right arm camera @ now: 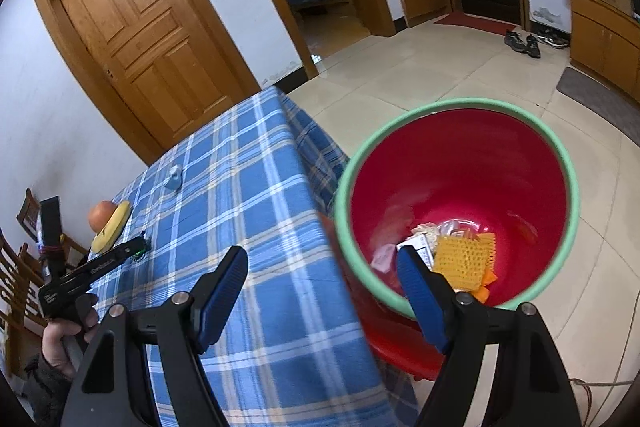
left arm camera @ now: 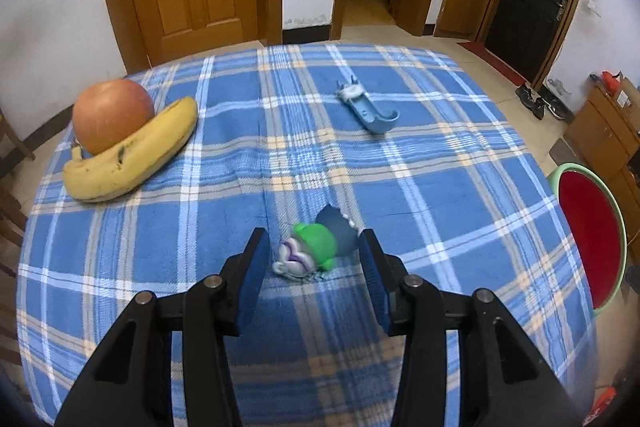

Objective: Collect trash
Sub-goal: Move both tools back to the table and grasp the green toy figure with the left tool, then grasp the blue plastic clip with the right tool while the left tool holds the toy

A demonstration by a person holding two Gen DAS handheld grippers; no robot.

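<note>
Left gripper (left arm camera: 312, 255) down low over the blue plaid tablecloth (left arm camera: 440, 195), jaws spread wide with a small crumpled bit of trash (left arm camera: 310, 253) sitting between the blue pads – green and purple-white wrapper stuff with a dark piece behind it; not pinched, pads apart from it on both sides. Further back on the cloth, a light blue plastic hook thing (left arm camera: 366, 107) lying flat; off to the left, a banana (left arm camera: 132, 151) curled around an apple (left arm camera: 112, 115), touching.

Right gripper (right arm camera: 324, 291) hovering at the table's edge, jaws wide open, holding nothing; one finger over the cloth, the other over the bin. Red bin with a green rim (right arm camera: 456, 103) standing on the tile floor just beside the table, below tabletop height; inside at the bottom – a yellow-orange mesh-like piece (right arm camera: 464, 259), a pinkish scrap (right arm camera: 382, 259), some clear plastic and whitish crumbly bits, all piled together; can't tell exactly what each one is. Also visible from the right wrist view: the left gripper reaching over the table's far side, a hand (right arm camera: 60, 343) wrapped around its handle.
</note>
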